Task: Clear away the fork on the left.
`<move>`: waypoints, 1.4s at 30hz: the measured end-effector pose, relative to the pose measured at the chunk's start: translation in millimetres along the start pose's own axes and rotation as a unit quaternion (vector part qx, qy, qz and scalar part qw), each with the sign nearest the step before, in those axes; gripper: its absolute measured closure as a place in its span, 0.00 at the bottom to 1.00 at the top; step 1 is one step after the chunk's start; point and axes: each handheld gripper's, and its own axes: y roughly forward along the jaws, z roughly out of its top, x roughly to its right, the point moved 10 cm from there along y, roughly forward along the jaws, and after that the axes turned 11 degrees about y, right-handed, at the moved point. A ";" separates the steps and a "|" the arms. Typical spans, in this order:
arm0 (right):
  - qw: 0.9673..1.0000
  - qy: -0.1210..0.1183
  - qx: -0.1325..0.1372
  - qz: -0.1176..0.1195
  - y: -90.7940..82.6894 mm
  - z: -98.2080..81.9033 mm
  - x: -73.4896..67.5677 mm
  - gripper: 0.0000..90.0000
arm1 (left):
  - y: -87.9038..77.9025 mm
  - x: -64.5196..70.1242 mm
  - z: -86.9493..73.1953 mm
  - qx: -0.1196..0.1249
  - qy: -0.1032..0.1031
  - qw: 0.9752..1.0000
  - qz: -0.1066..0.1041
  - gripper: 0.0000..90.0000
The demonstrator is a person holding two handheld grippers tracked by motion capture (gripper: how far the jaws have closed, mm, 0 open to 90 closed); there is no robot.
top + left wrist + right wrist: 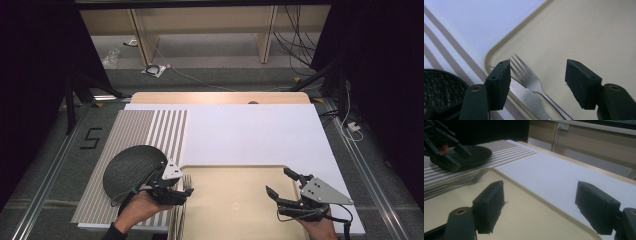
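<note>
A steel fork [529, 77] and a knife [524, 93] lie side by side along the left edge of a beige tray [586, 37]. My left gripper [537, 72] hovers just above them, open, its pads touching neither. From above, this gripper [184, 192] sits at the tray's left rim, beside a black round plate [132, 167]. My right gripper [276, 182] is open and holds nothing, over the tray's right part [235, 200]. In the right gripper view its jaws [540, 202] stand wide over the tray's rim, with the fork [474, 178], plate [476, 153] and left gripper [459, 158] beyond.
The plate rests on a grey-and-white striped placemat [145, 130] at the left. A white sheet [250, 130] covers the table behind the tray. Cables and wooden shelving lie on the floor beyond the table's far edge.
</note>
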 end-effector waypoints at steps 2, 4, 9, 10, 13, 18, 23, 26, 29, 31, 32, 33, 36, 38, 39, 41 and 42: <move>1.000 0.000 0.001 0.000 0.0 0.2 0.1 0.27 | -2.8 -5.7 1.3 0.008 -0.013 1.000 0.011 0.38; 1.000 0.000 0.000 0.000 -0.1 0.1 0.1 0.27 | -5.0 -10.5 2.0 0.015 -0.025 0.999 0.020 0.36; 1.000 0.000 0.001 0.000 0.1 0.1 0.1 0.27 | -11.0 -21.9 5.3 0.050 -0.059 0.996 0.037 0.33; 1.000 0.000 0.001 0.000 0.1 0.1 0.1 0.27 | -12.4 -24.7 5.7 0.057 -0.067 0.995 0.043 0.33; 1.000 0.000 0.001 0.000 0.1 0.1 0.0 0.27 | -16.4 -30.5 5.8 0.069 -0.082 0.993 0.054 0.32; 1.000 0.000 0.002 0.001 0.2 0.5 0.3 0.27 | -22.1 -39.7 3.7 0.083 -0.104 0.988 0.072 0.29; 1.000 0.001 0.002 0.000 0.2 0.5 0.5 0.27 | -27.1 -47.1 -0.3 0.093 -0.129 0.984 0.081 0.27; 1.000 0.001 0.002 0.000 0.2 0.5 0.5 0.27 | -30.5 -51.2 -2.2 0.099 -0.138 0.981 0.089 0.27; 1.000 0.003 0.001 0.000 0.0 0.2 0.6 0.27 | -33.5 -55.4 -4.9 0.105 -0.151 0.978 0.097 0.25; 1.000 0.003 0.002 0.000 0.1 0.4 0.7 0.27 | -35.8 -58.1 -7.0 0.109 -0.159 0.976 0.100 0.25; 1.000 0.003 0.003 0.001 0.1 0.6 0.8 0.27 | -37.2 -59.8 -8.3 0.110 -0.162 0.975 0.103 0.24; 1.000 0.003 0.001 0.000 -0.3 0.2 1.1 0.27 | -38.5 -61.5 -9.5 0.113 -0.167 0.974 0.106 0.24; 1.000 0.004 0.002 0.001 -0.1 0.3 1.4 0.27 | -42.1 -65.8 -13.8 0.118 -0.181 0.970 0.112 0.24; 1.000 0.004 0.003 0.002 -0.1 0.4 1.2 0.27 | -44.2 -68.6 -16.8 0.120 -0.191 0.967 0.117 0.23; 1.000 0.004 0.003 0.002 0.0 0.4 1.3 0.27 | -45.1 -69.6 -18.3 0.121 -0.194 0.966 0.119 0.23; 1.000 0.005 0.005 0.004 0.3 0.7 1.3 0.27 | -46.8 -71.7 -21.4 0.122 -0.199 0.965 0.123 0.23; 1.000 0.006 0.005 0.004 0.3 0.7 1.3 0.27 | -47.6 -72.4 -22.4 0.124 -0.204 0.963 0.124 0.23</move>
